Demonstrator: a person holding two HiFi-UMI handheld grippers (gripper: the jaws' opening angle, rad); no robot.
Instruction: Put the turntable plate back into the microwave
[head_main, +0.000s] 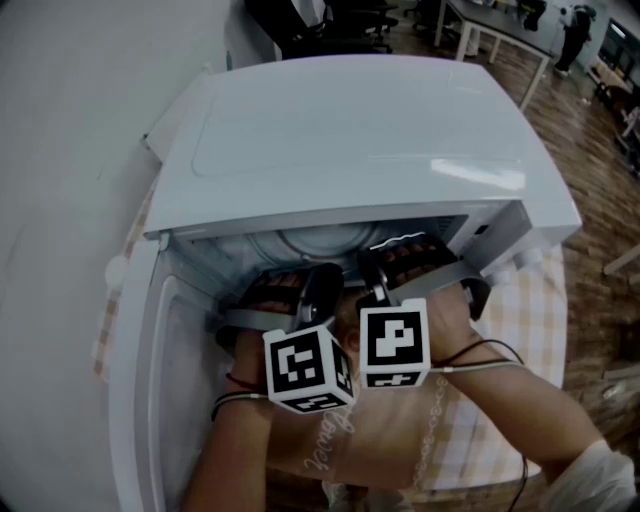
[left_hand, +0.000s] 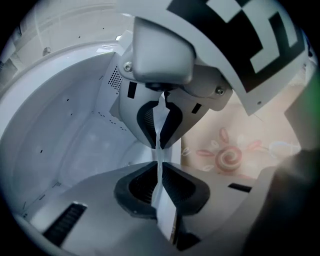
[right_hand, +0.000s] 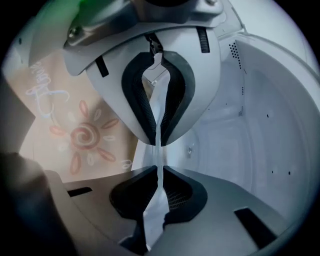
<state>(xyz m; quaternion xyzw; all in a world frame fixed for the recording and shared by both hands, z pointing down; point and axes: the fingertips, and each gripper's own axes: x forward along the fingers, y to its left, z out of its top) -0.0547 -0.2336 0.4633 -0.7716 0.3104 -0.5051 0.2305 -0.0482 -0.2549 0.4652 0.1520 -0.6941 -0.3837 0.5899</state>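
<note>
tablecloth (head_main: 522, 330) under microwave (head_main: 350, 130); left hand-held gripper (left_hand: 159, 155) and right hand-held gripper (right_hand: 159, 154) pinch turntable plate (head_main: 325, 241).

Marker cubes (head_main: 308, 370) black-and-white; black cables (head_main: 490, 343); white sleeve (head_main: 600, 470).

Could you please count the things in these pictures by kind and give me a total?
microwave: 1
turntable plate: 1
grippers: 2 (left gripper, right gripper, each shut on the plate's rim)
checked tablecloth: 1
Total: 5
</note>
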